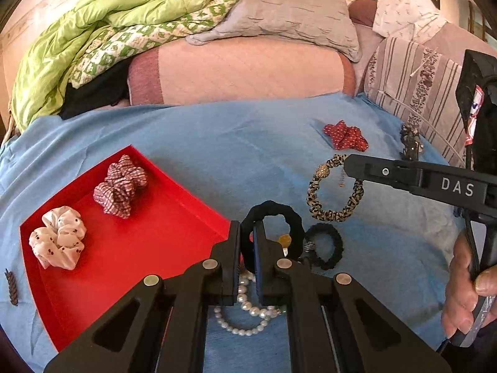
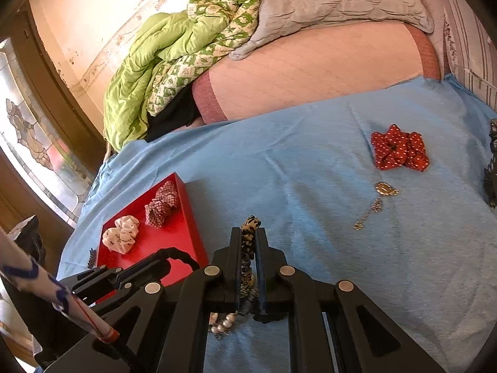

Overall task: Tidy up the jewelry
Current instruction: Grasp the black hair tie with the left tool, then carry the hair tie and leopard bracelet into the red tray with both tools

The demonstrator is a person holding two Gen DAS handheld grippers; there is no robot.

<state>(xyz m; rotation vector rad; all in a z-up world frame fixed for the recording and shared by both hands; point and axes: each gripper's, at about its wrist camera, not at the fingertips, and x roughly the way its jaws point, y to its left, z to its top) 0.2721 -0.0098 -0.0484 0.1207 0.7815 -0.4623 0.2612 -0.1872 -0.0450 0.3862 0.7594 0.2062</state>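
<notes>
My left gripper (image 1: 247,242) is shut on a plain black scrunchie (image 1: 273,214), held just right of the red tray (image 1: 149,248). The tray holds a pink checked scrunchie (image 1: 119,186) and a white dotted scrunchie (image 1: 59,237). My right gripper (image 2: 248,245) is shut on a leopard-print hair tie (image 2: 248,239); it also shows in the left wrist view (image 1: 334,189), gripped at its upper right. A pearl bracelet (image 1: 245,310), a small black beaded hair tie (image 1: 326,245), a red dotted scrunchie (image 2: 399,149) and a gold chain (image 2: 377,202) lie on the blue cloth (image 2: 310,171).
A dark ornament (image 1: 410,143) lies at the cloth's right edge and a brown hair clip (image 1: 11,286) left of the tray. Behind the cloth are a green quilt (image 1: 93,46), a grey pillow (image 1: 295,12) and striped cushions (image 1: 416,93).
</notes>
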